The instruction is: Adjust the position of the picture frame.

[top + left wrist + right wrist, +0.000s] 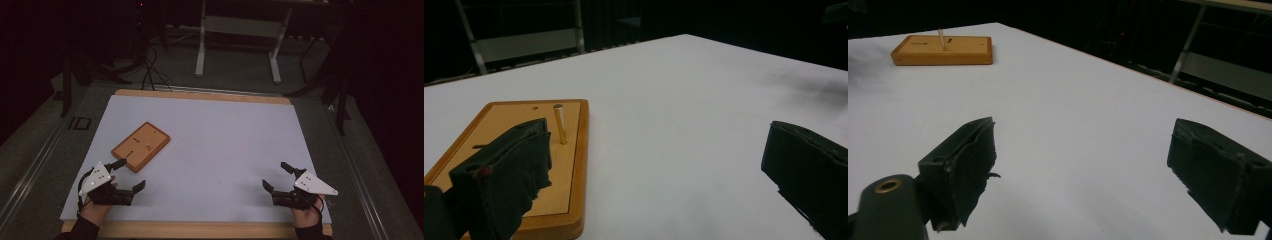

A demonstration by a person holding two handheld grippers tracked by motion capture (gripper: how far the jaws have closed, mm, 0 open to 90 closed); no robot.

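The wooden board (141, 146) lies flat on the white worktop (225, 145), in its left half, nearer the left edge than the centre and roughly midway between the far and near edges. It is turned at an angle to the worktop's edges. A short metal peg (559, 123) stands upright on its top face, beside a narrow slot cut into the wood; in the right gripper view the board (943, 50) appears far off toward the far left corner, with the peg (941, 39) rising from it.

The left gripper (127, 173) sits near the left end of the near edge, held in the person's left hand (95, 207). Its jaws stand wide apart with nothing between them. One jaw tip lies just beside the board's near corner; whether it touches the wood cannot be told. In the left gripper view that jaw overlaps the board (549, 160) in the picture, while the other jaw stands well clear over bare worktop.

The right gripper (276, 175) sits near the right end of the near edge, held in the right hand (307, 215). Its jaws are likewise spread wide and empty, over bare worktop. It is well apart from the board.
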